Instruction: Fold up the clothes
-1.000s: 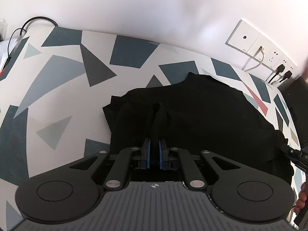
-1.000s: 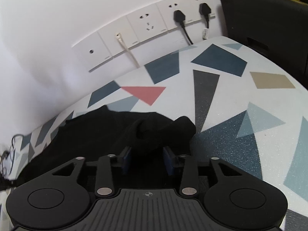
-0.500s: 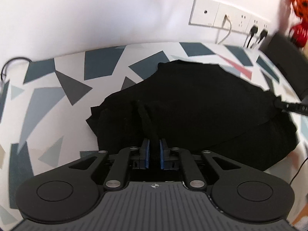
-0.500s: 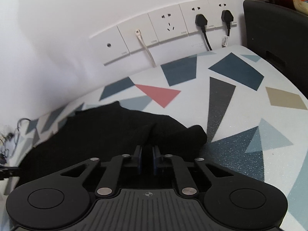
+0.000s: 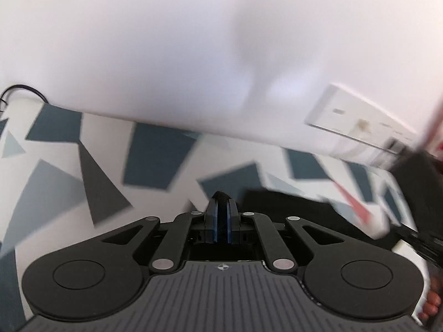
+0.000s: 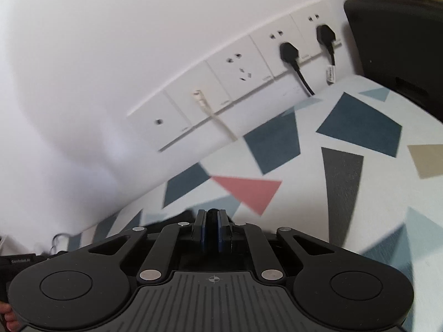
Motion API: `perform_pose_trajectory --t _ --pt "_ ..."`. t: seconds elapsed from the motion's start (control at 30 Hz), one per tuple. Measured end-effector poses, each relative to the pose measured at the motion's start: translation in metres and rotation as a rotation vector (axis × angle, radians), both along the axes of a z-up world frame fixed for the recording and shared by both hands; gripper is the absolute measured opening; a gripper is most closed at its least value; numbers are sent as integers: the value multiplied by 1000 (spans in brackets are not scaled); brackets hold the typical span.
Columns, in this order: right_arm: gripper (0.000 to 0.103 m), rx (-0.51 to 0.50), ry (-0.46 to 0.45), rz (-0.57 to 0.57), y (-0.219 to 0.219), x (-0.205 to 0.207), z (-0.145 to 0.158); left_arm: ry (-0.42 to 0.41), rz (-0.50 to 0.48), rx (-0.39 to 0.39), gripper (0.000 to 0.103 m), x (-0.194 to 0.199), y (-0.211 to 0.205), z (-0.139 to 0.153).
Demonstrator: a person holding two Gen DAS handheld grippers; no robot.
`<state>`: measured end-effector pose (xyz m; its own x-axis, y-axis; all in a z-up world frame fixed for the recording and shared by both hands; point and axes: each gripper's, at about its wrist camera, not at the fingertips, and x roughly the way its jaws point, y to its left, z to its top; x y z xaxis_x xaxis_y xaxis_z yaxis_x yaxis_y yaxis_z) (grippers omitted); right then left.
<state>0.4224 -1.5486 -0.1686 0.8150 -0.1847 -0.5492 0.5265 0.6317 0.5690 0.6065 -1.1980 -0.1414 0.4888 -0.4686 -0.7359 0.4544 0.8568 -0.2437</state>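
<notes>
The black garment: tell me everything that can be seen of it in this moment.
The black garment looks like soft, matte, plain dark cloth. Only parts show. A small fold pokes out between the shut fingers of the left gripper, and a blurred dark stretch lies to its right over the patterned tabletop. In the right wrist view another pinch sits in the shut right gripper, with dark cloth just left of the fingers. What kind of garment it is cannot be told.

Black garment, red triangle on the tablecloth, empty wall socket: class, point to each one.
black garment [image 5: 221,194], left wrist view, pinched tip.
red triangle [image 6: 250,191], right wrist view, centre.
empty wall socket [image 6: 240,70], right wrist view, face.
</notes>
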Motion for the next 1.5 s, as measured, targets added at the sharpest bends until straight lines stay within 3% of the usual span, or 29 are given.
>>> perform_pose_trajectory --t 0.03,0.07,0.1,0.13,0.2,0.27,0.4,0.5,0.63,0.7,0.77,0.87,0.93,1.13,1.23,1.4,1.43,1.47,1.5 --pt "9 -20 28 -35 -5 7 -5 -16 33 44 7 8 -6 -11" --pt "17 -70 65 -75 -5 13 -6 -19 58 101 9 14 -10 -22" --pt "32 -128 104 -116 -5 18 -5 -16 81 162 11 19 -14 -33" --pt "37 -172 125 -139 -3 21 -3 -11 93 194 16 21 -13 -38" --pt "40 -202 101 -112 0 18 3 -38 83 161 26 13 -5 -33" --pt "49 -255 91 -37 11 12 5 -83 55 137 49 -1 1 -25" --pt "58 -371 165 124 39 18 -2 -141 -90 174 59 -30 -7 -20" --pt "58 -442 233 208 57 35 -16 -106 -100 198 60 -33 -8 -30" --pt "52 -483 319 229 62 54 -28 -59 -112 229 60 -39 -10 -43" --pt "32 -516 368 183 58 55 -30 -58 -114 245 60 -42 -9 -47" --pt "31 -442 361 2 34 42 -28 -54 -112 247 62 -43 -5 -47" --pt "27 -298 269 -260 2 6 -18 -30 -112 235 63 -45 1 -44" --pt "27 -233 209 -303 -6 -14 -11 -14 -116 224 67 -46 5 -40" --pt "36 -185 216 -97 32 -41 -4 15 -132 244 67 -61 17 -33" --pt "34 -193 212 -37 67 -55 0 28 -131 237 68 -77 34 -22" --pt "20 -244 217 -14 105 -87 3 74 -123 242 68 -102 60 -24" --pt "18 -251 221 0 111 -91 2 76 -125 247 65 -106 64 -28" --pt "13 -243 238 26 113 -93 -1 71 -126 248 50 -109 65 -32" --pt "11 -211 256 37 112 -91 -6 62 -128 247 43 -112 67 -36"
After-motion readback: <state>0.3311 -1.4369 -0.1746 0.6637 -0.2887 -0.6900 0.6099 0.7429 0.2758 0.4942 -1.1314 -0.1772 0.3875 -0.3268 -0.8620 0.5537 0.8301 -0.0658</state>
